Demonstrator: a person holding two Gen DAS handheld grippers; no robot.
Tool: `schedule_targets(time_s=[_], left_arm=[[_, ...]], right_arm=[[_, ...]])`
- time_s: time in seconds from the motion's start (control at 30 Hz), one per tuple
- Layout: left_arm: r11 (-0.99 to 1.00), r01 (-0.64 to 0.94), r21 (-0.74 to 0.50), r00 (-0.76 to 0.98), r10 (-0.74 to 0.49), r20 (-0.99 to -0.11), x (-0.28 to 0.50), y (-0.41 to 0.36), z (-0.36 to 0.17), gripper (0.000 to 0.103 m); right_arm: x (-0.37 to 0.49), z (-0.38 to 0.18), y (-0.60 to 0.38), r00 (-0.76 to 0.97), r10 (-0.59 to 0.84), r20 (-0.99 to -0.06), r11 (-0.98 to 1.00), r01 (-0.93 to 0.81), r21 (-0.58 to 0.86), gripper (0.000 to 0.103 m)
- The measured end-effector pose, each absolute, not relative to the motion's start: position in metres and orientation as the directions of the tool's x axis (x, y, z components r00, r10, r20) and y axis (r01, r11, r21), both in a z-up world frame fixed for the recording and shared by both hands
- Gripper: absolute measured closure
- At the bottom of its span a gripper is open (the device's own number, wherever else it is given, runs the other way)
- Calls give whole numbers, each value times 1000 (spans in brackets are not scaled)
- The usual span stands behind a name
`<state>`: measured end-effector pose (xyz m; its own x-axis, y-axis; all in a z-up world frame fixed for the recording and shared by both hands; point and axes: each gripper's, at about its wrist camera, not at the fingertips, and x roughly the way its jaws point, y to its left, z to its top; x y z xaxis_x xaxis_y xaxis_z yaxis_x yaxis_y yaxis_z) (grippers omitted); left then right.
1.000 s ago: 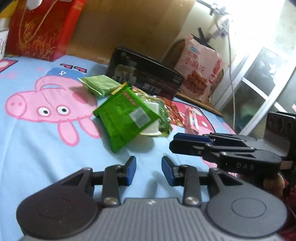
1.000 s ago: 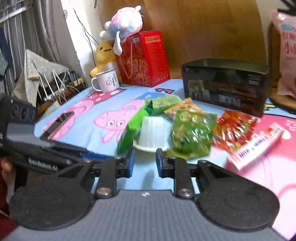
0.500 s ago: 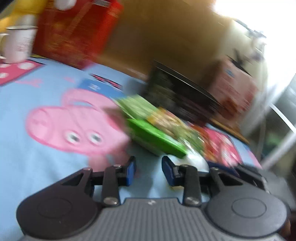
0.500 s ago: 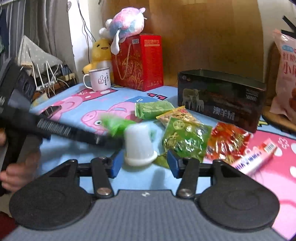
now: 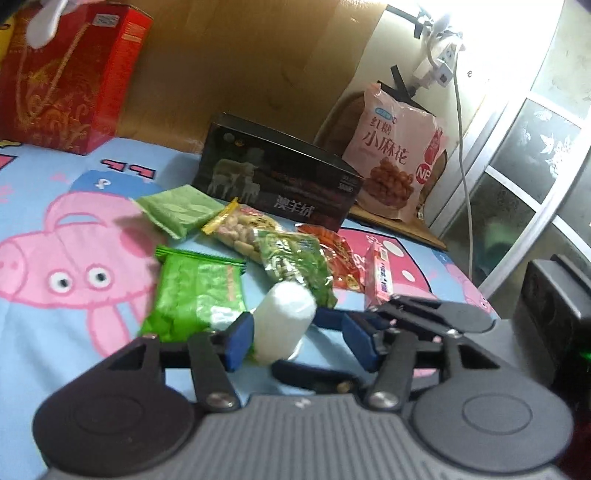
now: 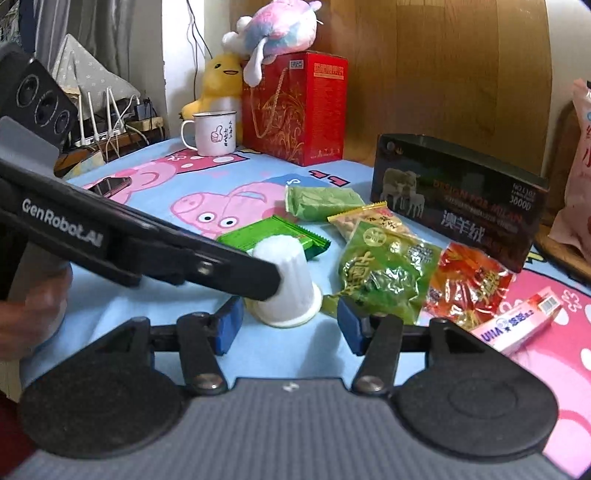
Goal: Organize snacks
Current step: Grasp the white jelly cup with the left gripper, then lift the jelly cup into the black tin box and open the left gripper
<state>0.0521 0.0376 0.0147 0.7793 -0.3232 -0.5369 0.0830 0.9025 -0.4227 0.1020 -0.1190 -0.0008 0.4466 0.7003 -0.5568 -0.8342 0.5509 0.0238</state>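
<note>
risk: white jelly cup (image 6: 286,282) tipping, nudged sideways by left hand-held gripper (image 5: 301,341) | both open, right hand-held gripper (image 6: 288,325) straddling cup, ungripped

A red gift box (image 6: 295,110) stood at the back of the blue cartoon-pig cloth (image 6: 229,184), with a pastel plush toy (image 6: 273,26) lying on top of it. Beside the box sat a yellow duck plush (image 6: 218,85), and a white enamel mug (image 6: 212,133) stood in front of the duck. A dark phone (image 6: 109,184) lay flat near the left edge of the cloth.
</note>
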Motion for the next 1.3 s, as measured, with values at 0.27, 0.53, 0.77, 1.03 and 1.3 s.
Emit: schedule_targets(time_s=[0.27,0.53,0.77,1.03,1.3], left_arm=[[899,145,-414,773,-364,-520,63,16,24,61],[848,311,-429,738,-500,-453,89,-15,52,72],[813,148,-563,768,-453,-452,104,34,35,59],[759,123,-639,686,-530,-498,121,30,5,55],[789,170,-590,651,-540,-534,118,7,3,53]], right_arm=[[102,-2,-124,511,648,-564,615,-788,-7,62],[98,13,-143,593,639,-490,661,-749,-43,68],[123,5,-172,611,619,-494,724,-687,58,68],[125,0,-175,569,635,-522,711,-695,108,66],[110,-4,-185,583,602,-546,720,-691,57,57]])
